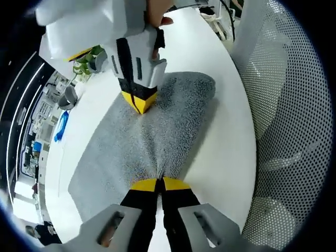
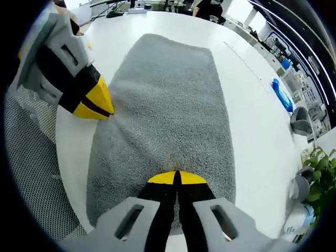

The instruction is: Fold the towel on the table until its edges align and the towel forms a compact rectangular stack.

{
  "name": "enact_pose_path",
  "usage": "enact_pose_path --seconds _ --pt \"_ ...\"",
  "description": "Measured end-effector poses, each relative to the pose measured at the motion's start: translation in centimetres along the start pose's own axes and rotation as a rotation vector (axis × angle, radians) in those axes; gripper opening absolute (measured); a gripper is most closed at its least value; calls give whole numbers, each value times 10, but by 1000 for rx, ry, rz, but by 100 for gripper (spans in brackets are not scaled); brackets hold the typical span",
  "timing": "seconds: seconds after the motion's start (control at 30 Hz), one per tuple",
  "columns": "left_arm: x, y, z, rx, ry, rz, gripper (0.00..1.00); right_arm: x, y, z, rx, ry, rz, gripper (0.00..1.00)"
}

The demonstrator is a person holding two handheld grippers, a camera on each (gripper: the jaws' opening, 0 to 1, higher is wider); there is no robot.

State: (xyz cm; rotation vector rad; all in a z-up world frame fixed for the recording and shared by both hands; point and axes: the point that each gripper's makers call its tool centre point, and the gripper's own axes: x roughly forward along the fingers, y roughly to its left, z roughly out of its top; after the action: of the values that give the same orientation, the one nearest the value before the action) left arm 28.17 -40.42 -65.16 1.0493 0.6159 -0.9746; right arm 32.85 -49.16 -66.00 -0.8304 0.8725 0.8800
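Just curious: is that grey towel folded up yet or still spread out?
Spread out: the grey towel lies flat on the white table, pinched by both hand-held grippers.

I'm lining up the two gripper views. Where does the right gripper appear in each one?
Left gripper view: the right gripper comes down from the upper left, its yellow tips pinched on the towel.
Right gripper view: it rises from bottom centre, tips shut on the towel's near edge.
Shared landmark: the grey towel on the white table.

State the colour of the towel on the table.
Grey towel, clearest in the right gripper view.
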Motion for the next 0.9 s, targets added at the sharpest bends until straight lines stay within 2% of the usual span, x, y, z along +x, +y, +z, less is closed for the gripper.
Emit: enact_pose_path --seconds 0.17,0.3,0.37,0.43,0.47,0.57,0.6,0.63,0.67,0.77,0.8,0.83,0.9 --pt "0 5 -8 -7 6 17 2 -2 7 0 87 -46 24 0" --pt "-1 8 -12 -36 16 22 2 -4 13 1 90 -66 35 0" --pt "-2 9 -15 -39 20 27 2 -5 20 1 83 -79 68 0" --pt "-2 11 -17 -55 21 31 2 -7 25 1 132 -99 99 0" --pt "-3 11 -17 -83 12 29 2 -7 23 1 151 -110 91 0" --pt "-3 11 -15 -156 -23 17 2 -7 26 1 116 -119 80 0" --pt "-5 11 -13 -213 -44 9 3 -8 26 2 84 -114 76 0" --pt "-7 12 -13 -216 -46 9 3 -7 26 3 47 -111 69 0" --pt "-8 14 -13 -205 -43 15 3 -7 27 3 50 -109 66 0" --pt "-15 25 5 -146 -108 77 3 -6 26 3 51 -106 55 0" --pt "-18 28 8 -134 -111 95 3 -6 26 3 52 -107 52 0" --pt "-21 33 17 -128 -146 123 1 -6 26 3 43 -105 52 0" --pt "-25 36 32 -159 -215 129 1 -6 25 3 43 -104 57 0"
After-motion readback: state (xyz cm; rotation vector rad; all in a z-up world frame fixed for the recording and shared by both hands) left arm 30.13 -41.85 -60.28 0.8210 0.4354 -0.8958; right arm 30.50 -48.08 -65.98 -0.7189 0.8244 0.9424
